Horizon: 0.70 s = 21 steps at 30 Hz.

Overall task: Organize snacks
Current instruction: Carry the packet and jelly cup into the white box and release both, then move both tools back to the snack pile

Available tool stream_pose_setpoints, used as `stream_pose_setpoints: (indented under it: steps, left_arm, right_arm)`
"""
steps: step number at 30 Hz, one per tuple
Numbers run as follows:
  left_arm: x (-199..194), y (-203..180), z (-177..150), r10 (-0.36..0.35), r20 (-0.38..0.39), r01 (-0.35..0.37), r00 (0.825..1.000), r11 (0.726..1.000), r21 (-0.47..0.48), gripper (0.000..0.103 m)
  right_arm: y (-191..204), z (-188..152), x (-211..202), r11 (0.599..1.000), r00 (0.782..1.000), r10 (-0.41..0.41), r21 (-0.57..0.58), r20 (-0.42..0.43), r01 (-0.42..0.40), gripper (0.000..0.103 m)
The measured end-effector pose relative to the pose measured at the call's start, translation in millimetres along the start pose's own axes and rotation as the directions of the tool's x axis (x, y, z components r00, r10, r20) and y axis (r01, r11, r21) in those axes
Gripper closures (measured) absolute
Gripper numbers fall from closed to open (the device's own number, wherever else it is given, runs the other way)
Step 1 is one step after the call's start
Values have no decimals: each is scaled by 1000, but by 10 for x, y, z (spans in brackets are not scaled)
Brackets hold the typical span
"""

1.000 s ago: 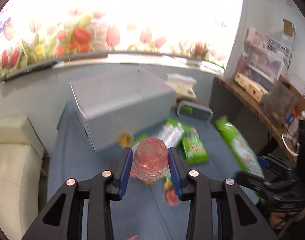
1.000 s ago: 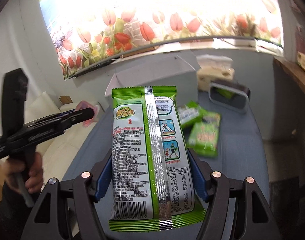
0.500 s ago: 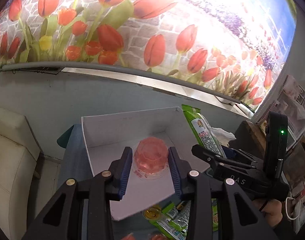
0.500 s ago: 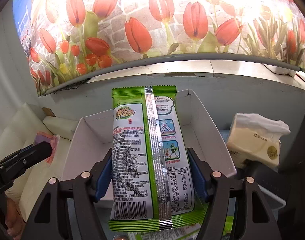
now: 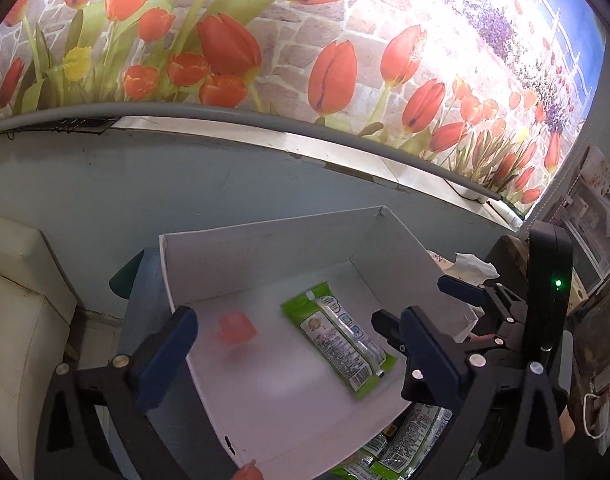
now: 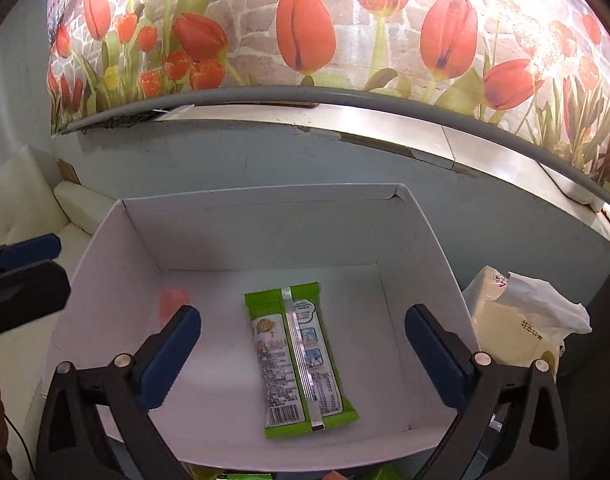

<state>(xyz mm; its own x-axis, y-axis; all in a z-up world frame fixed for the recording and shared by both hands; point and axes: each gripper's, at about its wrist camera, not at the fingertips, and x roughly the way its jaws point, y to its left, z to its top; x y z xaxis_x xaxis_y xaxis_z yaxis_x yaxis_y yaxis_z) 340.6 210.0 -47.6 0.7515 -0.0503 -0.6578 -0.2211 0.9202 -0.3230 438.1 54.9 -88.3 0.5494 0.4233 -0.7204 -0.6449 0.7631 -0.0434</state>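
L gripper (image 5: pixel 293 340): jaws have just been opening and now stand at full spread, nothing between the pads, nothing touched. Its blue pads frame the near-left part of the white box (image 5: pixel 265 248). The pink jelly cup (image 5: pixel 236 327) is inside the box, left side, blurred; can't tell if it rests on the floor of the box or is a bit above it.

R gripper (image 6: pixel 303 350): jaws likewise just been opening, now wide apart, empty. Green snack pack (image 6: pixel 299 360) lies flat on the box floor, back side up w/ silver seam and barcode showing, clear of both pads, roughly mid-box and a bit toward the right wall. In the left wrist view the same pack sits right of the cup, well apart from it.

Box is open-topped; apart from those two items its floor is bare. More green packs (image 5: pixel 401 440) peek out just beyond the box's near edge, outside it. A tissue pack (image 6: pixel 521 320) sits beside the box's right wall. The box stands against a grey wall below a tulip mural (image 6: pixel 305 28). A white cushion (image 5: pixel 13 320) is at left of the bench.
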Motion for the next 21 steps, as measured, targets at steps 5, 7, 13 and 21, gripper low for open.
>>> stream_pose_setpoints:
  steps: [5, 7, 13, 21]
  left_arm:
    - [-129, -52, -48, 50, 28, -51, 998, 998, 41, 0]
    - [-208, -65, -52, 68, 46, -70, 997, 996, 49, 0]
    - [-530, -187, -186, 111, 76, -118, 991, 989, 88, 0]
    - [-1334, -514, -925, 68, 67, -78, 995, 985, 156, 0]
  right_arm:
    - [-102, -80, -71, 999, 1000, -29, 16, 8, 29, 0]
    - [-108, -90, -107, 999, 999, -37, 15, 10, 37, 0]
    - [-77, -198, -452, 999, 995, -10, 35, 96, 7, 0]
    - [8, -856, -1412, 996, 988, 72, 49, 139, -79, 0]
